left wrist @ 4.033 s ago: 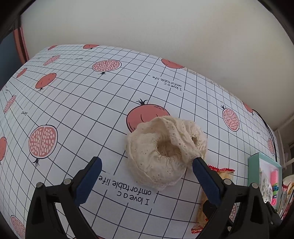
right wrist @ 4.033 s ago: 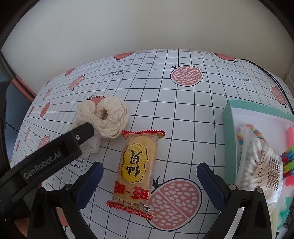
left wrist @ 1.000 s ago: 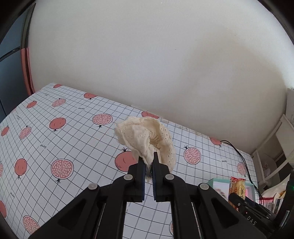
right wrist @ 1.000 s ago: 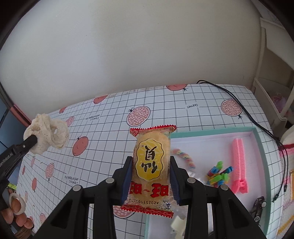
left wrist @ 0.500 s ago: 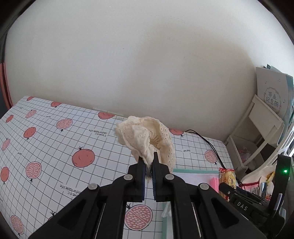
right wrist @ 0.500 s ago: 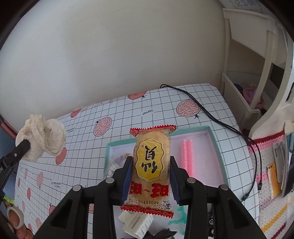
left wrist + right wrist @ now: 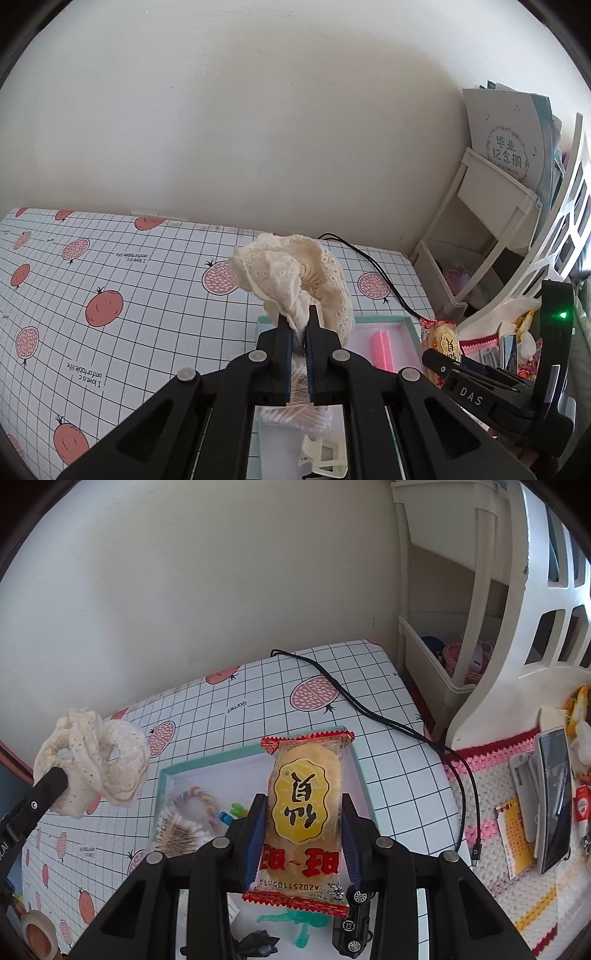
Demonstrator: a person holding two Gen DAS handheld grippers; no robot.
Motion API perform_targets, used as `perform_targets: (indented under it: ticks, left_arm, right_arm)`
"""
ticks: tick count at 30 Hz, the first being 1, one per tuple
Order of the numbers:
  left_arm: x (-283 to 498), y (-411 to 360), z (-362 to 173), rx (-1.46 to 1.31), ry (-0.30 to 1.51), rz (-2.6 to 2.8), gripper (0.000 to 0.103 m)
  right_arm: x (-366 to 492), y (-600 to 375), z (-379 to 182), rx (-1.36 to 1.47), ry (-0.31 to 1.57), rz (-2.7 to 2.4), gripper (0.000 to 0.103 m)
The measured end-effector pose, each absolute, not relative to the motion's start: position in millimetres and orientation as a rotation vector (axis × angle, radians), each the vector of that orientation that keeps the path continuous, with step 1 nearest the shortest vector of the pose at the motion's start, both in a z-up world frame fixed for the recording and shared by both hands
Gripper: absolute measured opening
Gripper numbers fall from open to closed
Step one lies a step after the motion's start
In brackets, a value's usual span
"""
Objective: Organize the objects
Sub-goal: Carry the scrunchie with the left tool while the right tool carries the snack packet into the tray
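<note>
A plain cream wall stands behind a table covered with a white grid-pattern cloth printed with pink pomegranates (image 7: 122,295), and on its right end lies a shallow teal-rimmed tray with a pale floor (image 7: 168,771). The left gripper (image 7: 297,325) is clenched on a cream lace fabric scrunchie (image 7: 295,277), which it holds in the air above the near left part of the tray. The right gripper (image 7: 299,827) is clamped on both sides of a clear rice cracker packet with a yellow label and red ends (image 7: 304,812), held upright over the tray. I judge that the step in hand is to place both things in the tray. To do it well, each gripper should come low over a bare part of the floor before the jaws release, away from the bag of cotton swabs (image 7: 177,830), the pink comb-like clip (image 7: 382,350) and the small toys, so that nothing is pushed out. The scrunchie is soft and may cling to the pads. A black cable (image 7: 369,709) crosses the cloth, and a white plastic shelf rack (image 7: 461,627) stands at the right.
</note>
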State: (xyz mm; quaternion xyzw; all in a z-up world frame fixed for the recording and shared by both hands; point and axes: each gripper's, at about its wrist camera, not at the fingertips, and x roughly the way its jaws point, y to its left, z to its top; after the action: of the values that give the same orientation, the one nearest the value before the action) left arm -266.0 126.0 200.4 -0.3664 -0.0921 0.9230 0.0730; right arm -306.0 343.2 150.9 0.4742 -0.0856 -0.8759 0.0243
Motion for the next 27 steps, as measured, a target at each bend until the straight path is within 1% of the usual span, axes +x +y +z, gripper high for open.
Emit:
perform_targets:
  ticks: [12, 27]
  left_arm:
    - [-270.2, 154.9, 174.2, -1.153, -0.182, 2.7, 0.006]
    - [-285.9, 157.9, 117.4, -1.366, -0.156, 2.632, 0.006]
  right_arm:
    - [-309.4, 346.3, 132.9, 1.531, -0.237, -2.7, 0.039]
    - [-315.0, 349.9, 98.2, 1.657, -0.207, -2.663, 0.039]
